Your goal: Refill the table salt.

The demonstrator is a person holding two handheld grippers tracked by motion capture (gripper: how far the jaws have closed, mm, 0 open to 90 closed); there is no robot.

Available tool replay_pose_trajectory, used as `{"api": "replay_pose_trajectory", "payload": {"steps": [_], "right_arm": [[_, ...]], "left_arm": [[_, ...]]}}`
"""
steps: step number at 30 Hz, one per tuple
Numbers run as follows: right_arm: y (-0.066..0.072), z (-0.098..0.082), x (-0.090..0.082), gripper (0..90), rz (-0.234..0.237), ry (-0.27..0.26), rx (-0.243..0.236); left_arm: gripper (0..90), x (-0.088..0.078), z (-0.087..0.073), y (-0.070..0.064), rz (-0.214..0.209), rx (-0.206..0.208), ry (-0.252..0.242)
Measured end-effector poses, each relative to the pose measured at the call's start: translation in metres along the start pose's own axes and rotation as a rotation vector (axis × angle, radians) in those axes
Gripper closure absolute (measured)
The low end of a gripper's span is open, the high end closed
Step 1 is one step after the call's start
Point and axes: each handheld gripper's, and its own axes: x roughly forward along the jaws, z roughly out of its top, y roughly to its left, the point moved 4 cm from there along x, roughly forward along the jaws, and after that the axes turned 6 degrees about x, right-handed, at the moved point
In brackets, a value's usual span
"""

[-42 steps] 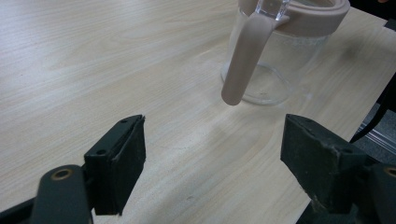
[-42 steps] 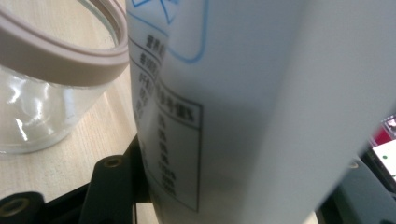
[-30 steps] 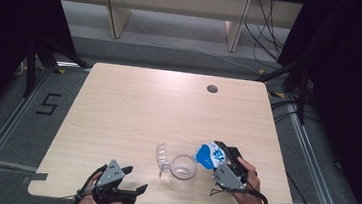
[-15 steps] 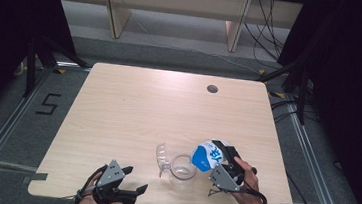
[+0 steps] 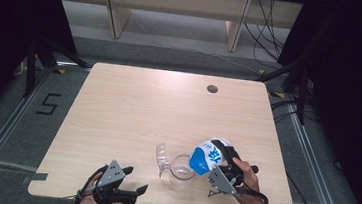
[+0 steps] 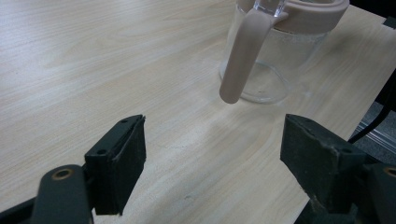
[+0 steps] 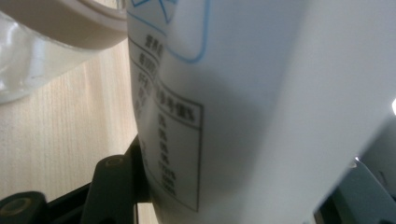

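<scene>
Carton [image 5: 207, 157] sits clamped in our right gripper [image 5: 223, 162], tilted over the jug [image 5: 178, 168] (clear glass, beige rim) near the table's [image 5: 133, 107] front edge. Our left gripper [image 5: 128, 190] gapes, holding nothing, nearby.

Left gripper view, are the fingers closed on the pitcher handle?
No, the left gripper is open, with the pitcher handle beyond its fingers.

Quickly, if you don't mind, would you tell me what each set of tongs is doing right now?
Left tongs: open, holding nothing, facing the glass pitcher.
Right tongs: closed on the blue-and-white carton, tilted over the pitcher.
</scene>
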Motion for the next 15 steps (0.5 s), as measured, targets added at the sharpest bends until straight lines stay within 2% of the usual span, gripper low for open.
{"api": "replay_pose_trajectory", "payload": {"steps": [1,5,7,8,10,12,13,15], "right_arm": [[0.0018,-0.0006,-0.0006,44.5,-0.005,0.01,0.025],[0.0014,0.0,0.0012,44.6,-0.005,0.005,-0.009],[0.0024,-0.0003,0.0017,44.6,0.003,0.009,-0.008],[0.0026,-0.0003,0.0015,44.6,0.0,0.01,-0.007],[-0.002,0.0018,0.0011,44.8,-0.025,0.005,-0.083],[-0.0002,0.0007,0.0014,44.8,-0.011,0.012,-0.066],[0.0024,-0.0004,0.0016,44.8,-0.01,0.015,-0.03],[0.0025,-0.0006,0.0014,44.8,-0.009,0.02,-0.034]], "left_arm": [[22.1,0.0001,-0.0001,0.0001,0.004,-0.003,0.0],[22.1,-0.0001,-0.0004,-0.0001,0.007,0.003,0.007],[22.1,-0.0012,-0.0012,-0.0015,0.011,-0.012,0.019],[22.1,0.0003,-0.0005,-0.0002,0.005,0.003,0.006],[22.2,0.0003,-0.0005,-0.0002,0.006,0.004,0.007],[22.1,0.0003,-0.0005,-0.0004,0.005,0.004,0.007],[22.1,0.0002,-0.0004,-0.0003,0.005,0.008,0.007],[22.1,0.0003,-0.0005,-0.0004,0.005,0.005,0.008]]}}
